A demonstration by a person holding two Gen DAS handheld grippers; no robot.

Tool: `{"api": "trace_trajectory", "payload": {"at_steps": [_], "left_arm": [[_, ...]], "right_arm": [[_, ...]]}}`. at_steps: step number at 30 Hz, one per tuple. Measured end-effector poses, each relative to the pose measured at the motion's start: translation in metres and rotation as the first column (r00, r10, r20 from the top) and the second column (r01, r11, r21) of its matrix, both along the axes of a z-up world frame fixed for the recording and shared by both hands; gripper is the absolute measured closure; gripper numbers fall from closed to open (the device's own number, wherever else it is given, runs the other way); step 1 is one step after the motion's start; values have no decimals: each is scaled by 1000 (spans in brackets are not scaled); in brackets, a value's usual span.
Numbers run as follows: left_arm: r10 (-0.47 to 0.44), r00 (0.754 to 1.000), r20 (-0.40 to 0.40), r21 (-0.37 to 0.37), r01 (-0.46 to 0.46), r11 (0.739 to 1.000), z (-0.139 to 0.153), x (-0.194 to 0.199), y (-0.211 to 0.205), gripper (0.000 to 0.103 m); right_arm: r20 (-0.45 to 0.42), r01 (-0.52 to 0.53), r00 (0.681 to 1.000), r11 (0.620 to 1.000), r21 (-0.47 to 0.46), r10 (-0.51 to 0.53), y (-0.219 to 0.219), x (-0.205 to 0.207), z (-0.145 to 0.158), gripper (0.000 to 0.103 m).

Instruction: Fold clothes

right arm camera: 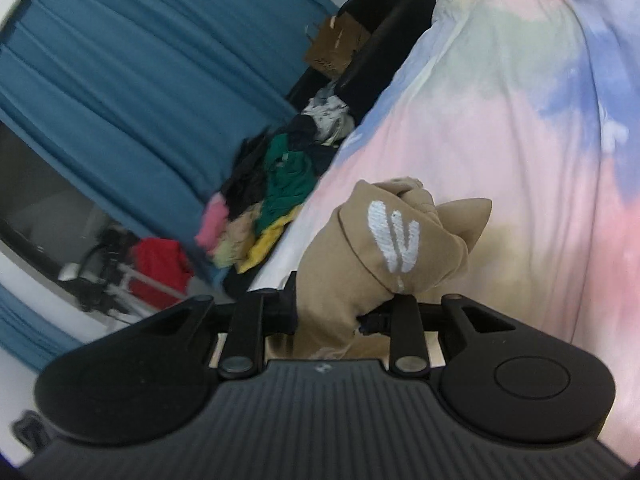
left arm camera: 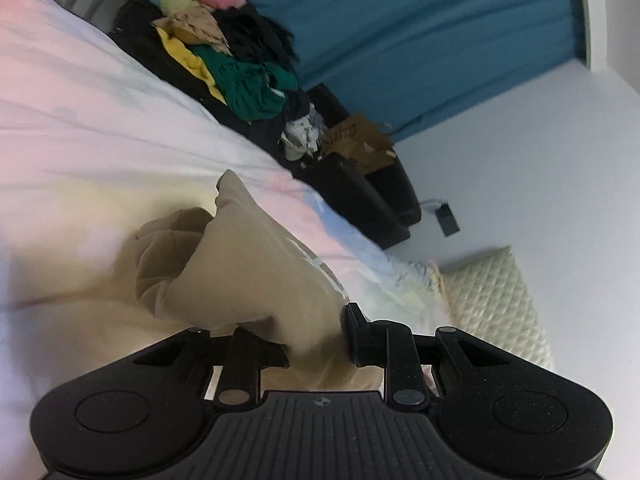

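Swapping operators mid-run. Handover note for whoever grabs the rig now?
Left gripper: shut on the tan garment.
Right gripper: shut on the same tan garment, white print facing up.
Garment is bunched over the pastel bedspread, no neat fold visible.
Unfolded clothes pile sits beside the bed.
Left: spread it, fold it, then the pile.

Blue curtain [left arm camera: 420, 28], black sofa [left arm camera: 360, 196], cardboard box [right arm camera: 334, 46].

Left gripper [left arm camera: 316, 334] fingertips buried in tan garment [left arm camera: 240, 264]; right gripper [right arm camera: 336, 312] likewise. Clothes pile [right arm camera: 276, 192] mid-left blurred; white print [right arm camera: 394, 236] unreadable.
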State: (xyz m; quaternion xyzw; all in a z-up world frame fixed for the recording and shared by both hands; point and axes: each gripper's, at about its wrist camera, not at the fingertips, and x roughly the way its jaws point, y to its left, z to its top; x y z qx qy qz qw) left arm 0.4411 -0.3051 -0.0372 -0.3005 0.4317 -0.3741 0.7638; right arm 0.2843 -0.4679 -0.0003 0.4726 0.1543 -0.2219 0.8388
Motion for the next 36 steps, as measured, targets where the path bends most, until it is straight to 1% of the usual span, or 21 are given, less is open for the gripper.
{"api": "trace_trajectory", "payload": {"at_steps": [3, 5, 6, 10, 12, 13, 14, 16, 17, 18, 19, 20, 21, 23, 24, 25, 26, 27, 28, 31, 36], "left_arm": [[-48, 999, -3, 62, 48, 997, -50, 3, -5, 77], [-73, 997, -11, 94, 74, 993, -87, -7, -4, 78], [-88, 996, -2, 109, 87, 990, -97, -14, -1, 78], [-145, 987, 71, 204, 128, 971, -127, -42, 16, 77], [-169, 982, 82, 229, 146, 962, -141, -51, 19, 73], [-172, 981, 86, 243, 147, 959, -145, -51, 18, 71], [-174, 980, 92, 258, 146, 955, -144, -55, 19, 67], [-193, 974, 117, 300, 151, 942, -133, -62, 18, 65], [-205, 969, 138, 325, 152, 933, -122, -69, 20, 57], [-219, 963, 156, 346, 154, 925, -112, -74, 20, 45], [-231, 957, 173, 364, 156, 918, -101, -80, 21, 39], [-240, 952, 188, 374, 157, 914, -88, -87, 25, 31], [-249, 947, 204, 384, 157, 910, -76, -94, 29, 25], [-265, 930, 255, 398, 149, 905, -44, -114, 43, 19], [-273, 919, 285, 404, 143, 904, -27, -125, 51, 16], [-278, 907, 316, 409, 134, 903, -10, -136, 59, 15], [-278, 895, 349, 412, 120, 903, 7, -148, 65, 11], [-276, 883, 381, 414, 104, 904, 24, -159, 70, 4], [-270, 869, 414, 413, 84, 907, 41, -170, 74, 1], [-254, 815, 521, 404, 27, 914, 92, -208, 90, 0], [-248, 737, 628, 394, -26, 919, 150, -268, 117, 0]], "right_arm": [[-47, -16, 999, 1000, -1, 16, -5, 1, -39, 74], [-76, -28, 997, 999, 22, 30, 1, -5, -70, 74], [-92, -31, 995, 999, 29, 34, 6, -9, -84, 74], [-160, -44, 986, 998, 49, 51, 30, -30, -124, 73], [-167, -46, 984, 997, 59, 56, 39, -41, -139, 70], [-164, -48, 985, 997, 61, 57, 43, -46, -145, 71], [-161, -49, 985, 997, 65, 59, 44, -49, -146, 71], [-175, -40, 983, 996, 85, 54, 45, -54, -140, 67], [-205, -28, 978, 995, 95, 47, 46, -54, -132, 66], [-244, -18, 969, 995, 94, 40, 48, -54, -123, 62], [-300, -10, 953, 997, 74, 32, 53, -55, -112, 60], [-340, -8, 940, 998, 56, 26, 58, -58, -101, 60], [-353, -13, 935, 999, 44, 28, 63, -63, -89, 60], [-344, -34, 938, 999, -10, 29, 77, -77, -63, 60], [-331, -46, 943, 998, -44, 29, 84, -85, -50, 52], [-319, -58, 947, 995, -78, 30, 92, -94, -37, 33], [-306, -69, 951, 991, -112, 32, 100, -102, -24, 22], [-293, -80, 955, 986, -146, 34, 108, -111, -10, 7], [-281, -89, 959, 980, -180, 36, 116, -119, 3, 7], [-243, -116, 969, 953, -281, 46, 140, -144, 43, 7], [-182, -147, 981, 884, -444, 72, 179, -186, 109, 7]]}}
